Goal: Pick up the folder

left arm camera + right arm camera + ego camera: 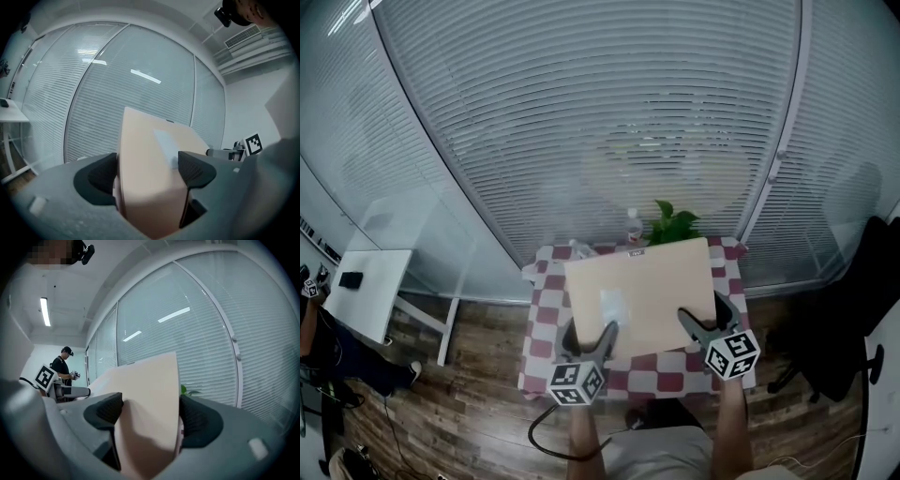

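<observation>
Over the checkered table [542, 323], the left gripper [589, 335] is clamped on the near left edge of the tan folder [642, 286]. The right gripper [705, 317] is clamped on its near right edge. A bottle [633, 228] and a leafy plant [673, 223] stand at the table's far edge.

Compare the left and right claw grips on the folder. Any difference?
The left claw clamps the folder at its near-left edge, the right claw at its near-right edge. A pale label lies beside the left claw; the folder by the right claw is plain. In the head view the left claw sits nearer the person than the right claw. Shared: both are shut on the folder.
</observation>
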`<state>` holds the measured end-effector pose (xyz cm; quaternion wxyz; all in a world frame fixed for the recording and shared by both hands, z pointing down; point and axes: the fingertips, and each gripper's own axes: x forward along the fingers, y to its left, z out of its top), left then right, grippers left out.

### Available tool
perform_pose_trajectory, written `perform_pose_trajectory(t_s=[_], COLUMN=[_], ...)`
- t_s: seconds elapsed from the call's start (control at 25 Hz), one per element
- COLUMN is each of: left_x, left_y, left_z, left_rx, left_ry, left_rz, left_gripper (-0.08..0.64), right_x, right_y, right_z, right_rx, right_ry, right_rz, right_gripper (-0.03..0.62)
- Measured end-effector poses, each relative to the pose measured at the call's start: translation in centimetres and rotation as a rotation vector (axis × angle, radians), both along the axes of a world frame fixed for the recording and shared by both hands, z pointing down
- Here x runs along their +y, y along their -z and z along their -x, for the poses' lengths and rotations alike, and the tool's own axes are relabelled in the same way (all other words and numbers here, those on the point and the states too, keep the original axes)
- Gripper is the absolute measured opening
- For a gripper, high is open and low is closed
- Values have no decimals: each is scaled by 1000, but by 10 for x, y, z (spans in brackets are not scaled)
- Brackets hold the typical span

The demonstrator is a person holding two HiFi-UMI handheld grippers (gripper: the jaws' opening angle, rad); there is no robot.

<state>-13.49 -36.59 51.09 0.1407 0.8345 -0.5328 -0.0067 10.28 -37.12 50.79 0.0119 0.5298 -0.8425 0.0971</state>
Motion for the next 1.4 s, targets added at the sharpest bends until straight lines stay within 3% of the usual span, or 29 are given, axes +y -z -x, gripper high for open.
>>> perform_pose_trajectory(t_s=[0.6,1.2,1.4], left_x=[-4,1,3], left_y=[56,62,61], left_z=[-15,-11,-14], left_rx=[-17,-39,-16], left_ry=[-16,4,-12], left_rz=[-142,-146,-147], left_gripper=[399,399,399], right_x=[1,3,8], right_y=[52,58,62], right_z=[-17,-12,-17], right_rx=[-35,-41,-30], right_ry=[-15,-5,-14], right_rz=[-134,-137,-144], right_gripper=[385,382,382])
